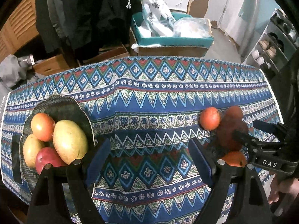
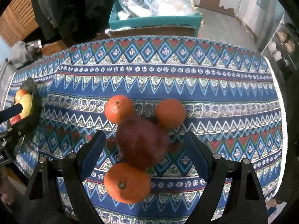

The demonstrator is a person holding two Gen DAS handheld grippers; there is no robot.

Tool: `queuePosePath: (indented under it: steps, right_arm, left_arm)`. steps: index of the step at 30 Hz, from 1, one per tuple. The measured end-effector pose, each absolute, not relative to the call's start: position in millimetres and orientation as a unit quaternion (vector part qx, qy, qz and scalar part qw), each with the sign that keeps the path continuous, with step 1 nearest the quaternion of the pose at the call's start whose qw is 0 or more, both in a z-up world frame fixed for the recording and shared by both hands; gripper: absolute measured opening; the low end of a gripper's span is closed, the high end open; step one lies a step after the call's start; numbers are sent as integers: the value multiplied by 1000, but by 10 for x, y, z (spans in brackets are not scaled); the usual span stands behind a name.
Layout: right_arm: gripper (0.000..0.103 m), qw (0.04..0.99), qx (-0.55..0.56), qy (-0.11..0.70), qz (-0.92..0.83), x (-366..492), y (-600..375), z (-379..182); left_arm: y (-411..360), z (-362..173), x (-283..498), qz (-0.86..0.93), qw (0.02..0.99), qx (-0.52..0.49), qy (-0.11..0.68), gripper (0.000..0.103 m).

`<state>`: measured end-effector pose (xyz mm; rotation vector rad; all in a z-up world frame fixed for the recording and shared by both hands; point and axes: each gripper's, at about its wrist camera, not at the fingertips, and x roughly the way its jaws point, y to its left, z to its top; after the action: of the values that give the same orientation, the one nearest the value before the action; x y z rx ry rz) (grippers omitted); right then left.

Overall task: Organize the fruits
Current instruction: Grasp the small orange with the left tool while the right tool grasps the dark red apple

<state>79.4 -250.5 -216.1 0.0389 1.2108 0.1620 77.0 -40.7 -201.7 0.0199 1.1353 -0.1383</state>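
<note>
A dark woven plate [image 1: 61, 104] at the table's left holds a yellow mango [image 1: 70, 141], a second yellow fruit [image 1: 30, 149], an orange-red fruit [image 1: 42, 127] and a red fruit [image 1: 47, 158]. My left gripper [image 1: 149, 156] is open and empty just right of the plate. On the right, a dark red apple [image 2: 143, 143] lies among three oranges [image 2: 119, 109] [image 2: 170, 113] [image 2: 127, 183]. My right gripper [image 2: 145, 149] is open, its fingers on either side of the apple, not touching it. It also shows in the left wrist view [image 1: 252, 130].
The table carries a blue patterned cloth [image 1: 149, 97]. Behind its far edge stand a teal box [image 1: 168, 41] with bags, cardboard boxes and dark clothing. A shelf with shoes [image 1: 271, 48] stands at the right.
</note>
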Motion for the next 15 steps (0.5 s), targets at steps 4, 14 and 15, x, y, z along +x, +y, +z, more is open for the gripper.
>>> queuePosePath:
  steps: [4, 14, 15]
  right_arm:
    - [86, 812, 19, 578, 74, 822, -2501, -2284]
    - [86, 798, 41, 595, 80, 912, -2528, -2526]
    - [83, 798, 44, 596, 81, 915, -2535, -2530]
  left_arm:
    - [-425, -2105, 795, -64, 836, 11, 545, 87]
    - [-482, -2194, 837, -65, 829, 16, 555, 87]
    - [-493, -2197, 845, -66, 829, 16, 555, 87]
